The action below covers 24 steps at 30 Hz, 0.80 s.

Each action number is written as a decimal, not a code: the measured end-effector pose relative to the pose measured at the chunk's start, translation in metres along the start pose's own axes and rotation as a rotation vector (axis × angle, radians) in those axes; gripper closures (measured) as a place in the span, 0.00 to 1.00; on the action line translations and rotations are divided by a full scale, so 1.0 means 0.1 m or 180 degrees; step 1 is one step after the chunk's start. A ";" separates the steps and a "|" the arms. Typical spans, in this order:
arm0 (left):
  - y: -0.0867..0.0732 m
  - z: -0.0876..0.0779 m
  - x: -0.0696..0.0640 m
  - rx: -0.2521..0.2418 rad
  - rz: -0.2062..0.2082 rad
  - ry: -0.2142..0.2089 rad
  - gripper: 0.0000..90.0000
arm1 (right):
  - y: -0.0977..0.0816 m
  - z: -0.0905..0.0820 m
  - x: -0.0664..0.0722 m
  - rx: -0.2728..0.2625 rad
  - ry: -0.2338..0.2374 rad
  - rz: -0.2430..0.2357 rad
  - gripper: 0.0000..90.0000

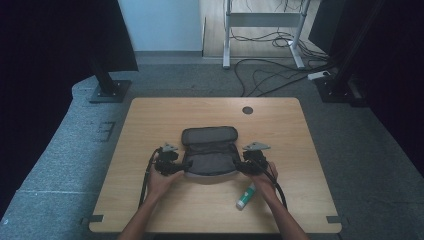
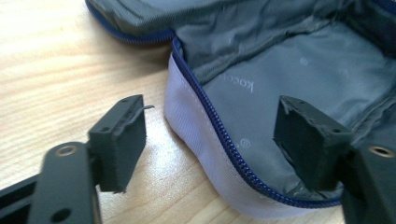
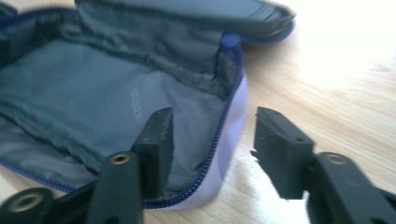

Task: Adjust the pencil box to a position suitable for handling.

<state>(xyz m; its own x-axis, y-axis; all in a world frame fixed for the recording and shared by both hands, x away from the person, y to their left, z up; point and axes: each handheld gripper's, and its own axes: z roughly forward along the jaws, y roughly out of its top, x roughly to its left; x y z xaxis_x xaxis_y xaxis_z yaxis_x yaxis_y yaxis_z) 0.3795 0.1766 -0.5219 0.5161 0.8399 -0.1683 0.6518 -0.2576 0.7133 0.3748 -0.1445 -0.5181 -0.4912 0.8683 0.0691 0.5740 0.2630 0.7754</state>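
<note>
One grey zip pouch (image 1: 210, 150) lies unzipped in the middle of the one wooden table (image 1: 150, 115), its lid folded back. The left gripper (image 1: 176, 165) and right gripper (image 1: 246, 166) each straddle a side wall of it, jaws apart and pressing nothing. One green-capped tube (image 1: 245, 197) lies near the right hand (image 1: 264, 184).
</note>
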 end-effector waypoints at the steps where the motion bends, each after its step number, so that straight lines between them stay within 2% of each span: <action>1: 0.00 -0.02 0.00 -0.0031 0.0000 -0.0009 0.27 | 0.00 -0.03 -0.01 -0.0043 -0.0001 0.0021 0.47; 2: 0.01 -0.05 0.00 -0.0063 0.0006 -0.0032 0.26 | 0.00 -0.09 -0.04 -0.0106 0.0006 0.0052 0.46; 10: -0.03 -0.20 -0.01 -0.0140 0.0041 -0.0108 0.28 | -0.08 -0.24 -0.11 -0.0208 0.0061 0.0119 0.43; 14: -0.11 -0.27 -0.03 -0.0136 0.0080 -0.0087 0.28 | -0.14 -0.32 -0.13 -0.0255 0.0090 0.0143 0.41; 24: -0.28 -0.42 0.01 -0.0189 0.0024 -0.0094 0.28 | -0.29 -0.50 -0.14 -0.0351 0.0152 0.0098 0.39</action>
<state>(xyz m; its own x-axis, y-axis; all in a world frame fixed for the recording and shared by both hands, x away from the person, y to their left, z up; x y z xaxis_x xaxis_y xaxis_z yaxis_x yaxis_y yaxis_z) 0.3385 0.2047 -0.5138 0.5375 0.8234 -0.1820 0.6142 -0.2344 0.7535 0.3319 -0.1852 -0.5103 -0.5065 0.8536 0.1216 0.5150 0.1864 0.8366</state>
